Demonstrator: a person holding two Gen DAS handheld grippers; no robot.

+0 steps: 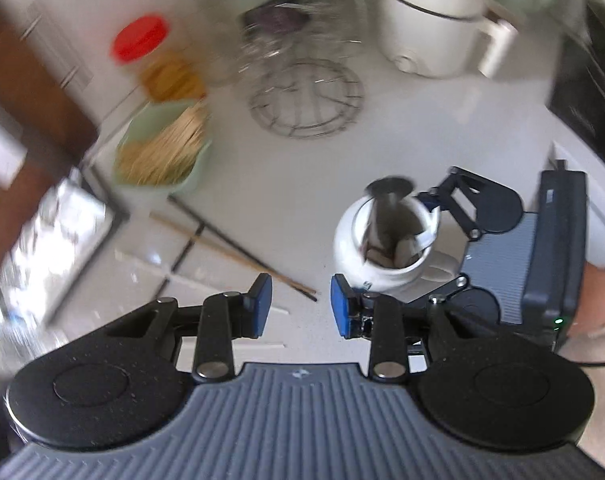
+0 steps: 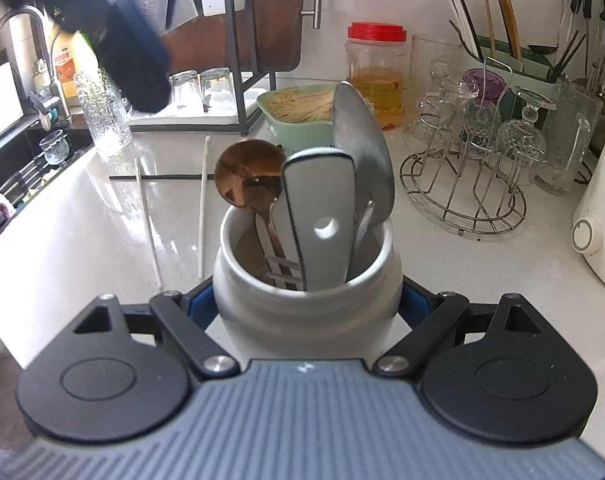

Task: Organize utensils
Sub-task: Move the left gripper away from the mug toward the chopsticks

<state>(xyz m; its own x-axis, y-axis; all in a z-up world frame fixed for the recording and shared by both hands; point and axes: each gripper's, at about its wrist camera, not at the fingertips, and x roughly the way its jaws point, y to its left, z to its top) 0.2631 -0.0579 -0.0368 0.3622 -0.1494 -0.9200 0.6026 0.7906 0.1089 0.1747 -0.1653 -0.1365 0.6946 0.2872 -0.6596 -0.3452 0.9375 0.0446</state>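
Observation:
A white ceramic jar (image 2: 306, 300) stands on the white counter with my right gripper (image 2: 308, 308) shut on its sides. Standing in the jar are a bronze spoon (image 2: 248, 178), a grey-white handle with a hole (image 2: 322, 216) and a steel spoon (image 2: 362, 152). In the left wrist view the same jar (image 1: 386, 248) sits to the right of my left gripper (image 1: 301, 306), which is open with nothing between its blue pads. A wooden chopstick (image 1: 230, 254) lies ahead of the left gripper. Two white chopsticks (image 2: 146, 216) and a black chopstick (image 2: 162, 177) lie on the counter beyond the jar.
A green bowl of thin sticks (image 2: 298, 120), a red-lidded jar (image 2: 376, 76) and a wire rack of glasses (image 2: 462, 184) stand behind. A white cooker (image 2: 598, 220) is at the right edge. The sink (image 2: 22, 160) and a dish rack (image 2: 238, 80) lie to the left.

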